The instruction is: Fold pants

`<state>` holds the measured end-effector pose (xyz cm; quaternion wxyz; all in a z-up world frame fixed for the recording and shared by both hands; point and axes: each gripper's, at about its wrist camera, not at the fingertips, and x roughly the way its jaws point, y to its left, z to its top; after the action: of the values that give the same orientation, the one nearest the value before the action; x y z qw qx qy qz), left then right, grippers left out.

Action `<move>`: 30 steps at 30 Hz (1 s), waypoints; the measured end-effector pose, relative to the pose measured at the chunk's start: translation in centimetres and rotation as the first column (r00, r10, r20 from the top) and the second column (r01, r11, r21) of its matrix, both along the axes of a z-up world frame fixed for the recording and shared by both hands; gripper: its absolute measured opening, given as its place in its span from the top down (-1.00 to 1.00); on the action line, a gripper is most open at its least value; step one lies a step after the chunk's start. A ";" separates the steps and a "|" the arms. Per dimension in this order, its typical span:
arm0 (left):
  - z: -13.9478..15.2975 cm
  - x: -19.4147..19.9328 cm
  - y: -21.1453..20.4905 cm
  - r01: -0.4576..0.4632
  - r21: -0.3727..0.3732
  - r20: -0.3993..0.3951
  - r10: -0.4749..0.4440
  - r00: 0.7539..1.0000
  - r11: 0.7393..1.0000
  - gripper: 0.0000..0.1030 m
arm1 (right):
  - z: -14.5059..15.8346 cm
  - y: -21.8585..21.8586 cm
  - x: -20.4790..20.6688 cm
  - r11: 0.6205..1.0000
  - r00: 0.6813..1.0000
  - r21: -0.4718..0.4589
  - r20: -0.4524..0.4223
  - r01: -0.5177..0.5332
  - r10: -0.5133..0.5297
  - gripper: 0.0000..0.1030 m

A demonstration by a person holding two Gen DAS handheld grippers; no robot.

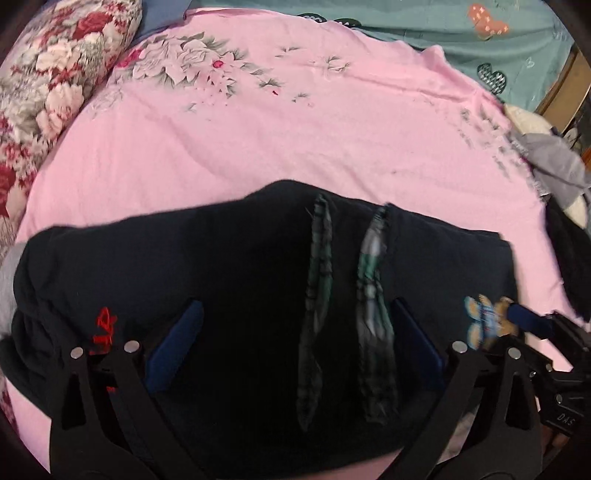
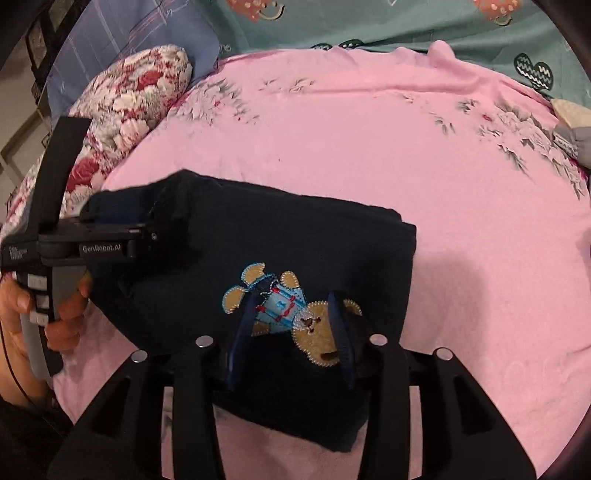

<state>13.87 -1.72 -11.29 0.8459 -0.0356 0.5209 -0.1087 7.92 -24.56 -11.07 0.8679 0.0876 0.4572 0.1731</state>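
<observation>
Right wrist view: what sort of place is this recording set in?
Most likely a bedroom: the dark pants lie on a bed's pink floral sheet, with a floral pillow and teal printed bedding behind.

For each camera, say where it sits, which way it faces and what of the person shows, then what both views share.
Left wrist: on the left gripper, angled down at the pants on the pink blanket; its open fingers show, and the right gripper at the right edge.
Right wrist: on the right gripper, angled down at the bear patch; its own fingers straddle the patch, and at left are the left gripper and a hand.
Shared: pants, bear patch, blanket, floral pillow.
</observation>
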 end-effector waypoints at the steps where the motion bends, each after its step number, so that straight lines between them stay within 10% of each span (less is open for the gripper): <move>1: 0.3 -0.7 0.6 0.013 -0.037 0.002 -0.013 1.000 0.999 -0.96 | 0.2 -0.2 -0.3 0.997 1.000 0.072 -0.006 -0.022 0.023 -0.01; 5: -1.3 -1.7 2.6 -0.043 0.057 -0.014 0.044 0.999 0.997 -0.96 | -0.8 0.7 -1.2 0.997 0.999 -0.061 -0.010 -0.038 0.037 -0.14; 14: 2.9 -7.1 9.4 -0.131 -0.105 0.047 0.137 0.990 0.986 -0.96 | 0.9 -0.9 -3.0 0.999 0.998 0.028 0.051 0.034 -0.035 -0.42; 21: 1.4 -9.1 17.6 -0.398 -0.338 -0.163 0.364 0.917 0.853 -0.96 | 1.0 -1.2 -2.8 0.993 0.996 0.093 0.045 0.074 -0.078 -0.45; 30: -1.1 -6.6 18.8 -0.455 -0.265 -0.192 0.416 0.889 0.850 -0.87 | 0.7 -1.5 -2.6 0.991 0.996 0.111 0.041 0.075 -0.080 -0.54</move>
<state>7.26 17.10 -12.40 0.7978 -0.2890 0.5291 0.0100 5.30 -26.05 -10.41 0.8781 0.1487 0.4234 0.1659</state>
